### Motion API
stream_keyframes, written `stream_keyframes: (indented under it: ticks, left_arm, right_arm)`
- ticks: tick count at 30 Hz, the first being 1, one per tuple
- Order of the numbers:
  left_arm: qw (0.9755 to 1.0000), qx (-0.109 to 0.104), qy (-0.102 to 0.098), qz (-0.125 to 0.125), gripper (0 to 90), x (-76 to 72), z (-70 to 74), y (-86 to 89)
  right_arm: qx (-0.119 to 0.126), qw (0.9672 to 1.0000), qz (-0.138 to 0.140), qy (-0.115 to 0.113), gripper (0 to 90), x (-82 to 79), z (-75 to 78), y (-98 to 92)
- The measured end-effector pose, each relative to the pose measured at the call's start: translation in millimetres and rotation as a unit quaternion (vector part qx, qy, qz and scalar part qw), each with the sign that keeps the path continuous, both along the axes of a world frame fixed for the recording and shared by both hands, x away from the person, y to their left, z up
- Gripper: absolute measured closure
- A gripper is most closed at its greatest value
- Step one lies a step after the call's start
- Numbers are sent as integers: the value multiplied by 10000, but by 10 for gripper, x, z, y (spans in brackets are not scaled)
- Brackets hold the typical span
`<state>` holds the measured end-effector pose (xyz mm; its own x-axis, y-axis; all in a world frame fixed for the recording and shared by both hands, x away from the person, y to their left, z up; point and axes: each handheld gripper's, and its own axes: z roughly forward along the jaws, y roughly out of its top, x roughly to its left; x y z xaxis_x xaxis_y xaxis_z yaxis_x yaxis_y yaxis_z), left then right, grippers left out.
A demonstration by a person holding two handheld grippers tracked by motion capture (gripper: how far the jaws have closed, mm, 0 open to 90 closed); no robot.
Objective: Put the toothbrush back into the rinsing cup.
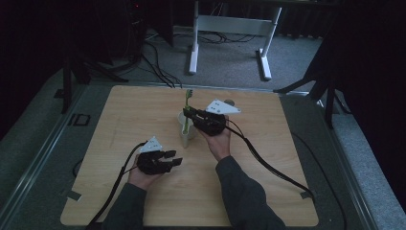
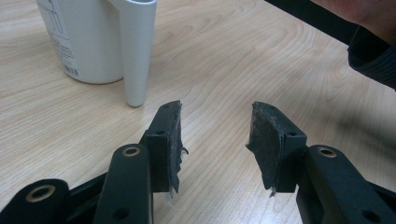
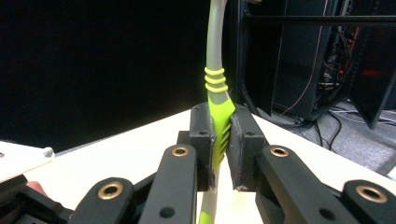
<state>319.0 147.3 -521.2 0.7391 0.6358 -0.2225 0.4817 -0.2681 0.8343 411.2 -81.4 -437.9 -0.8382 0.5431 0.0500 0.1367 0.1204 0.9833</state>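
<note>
A white mug [image 1: 186, 129] stands near the middle of the wooden table [image 1: 134, 110]. A green and grey toothbrush [image 1: 187, 109] stands upright in it, head up. My right gripper [image 1: 187, 113] is shut on the toothbrush's green handle [image 3: 220, 121] just above the mug, the grey neck rising past the pads. My left gripper [image 1: 176, 158] rests low on the table to the mug's front left, jaws open with nothing between them. In the left gripper view the mug [image 2: 88, 39] and its handle [image 2: 137, 51] stand ahead of the open left gripper [image 2: 215, 140].
A sleeve [image 2: 371, 53] of the person's right arm shows at the left gripper view's upper right. Cables [image 1: 273, 165] trail from both grippers across the table. A white desk frame [image 1: 230, 36] and floor cables lie beyond the far edge.
</note>
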Motion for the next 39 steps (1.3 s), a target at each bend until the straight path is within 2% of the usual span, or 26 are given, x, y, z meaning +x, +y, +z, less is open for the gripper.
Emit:
stream_keyframes:
  ticks: [19,39]
  left_arm:
    - [10000,-35,-15,-5,548,-9,11,1]
    - [10000,-38,-2,2,548,-13,14,4]
  right_arm:
    - [-152,9999,-77,0,810,18,-68,29]
    - [-375,9992,-12,149,807,18,-204,94]
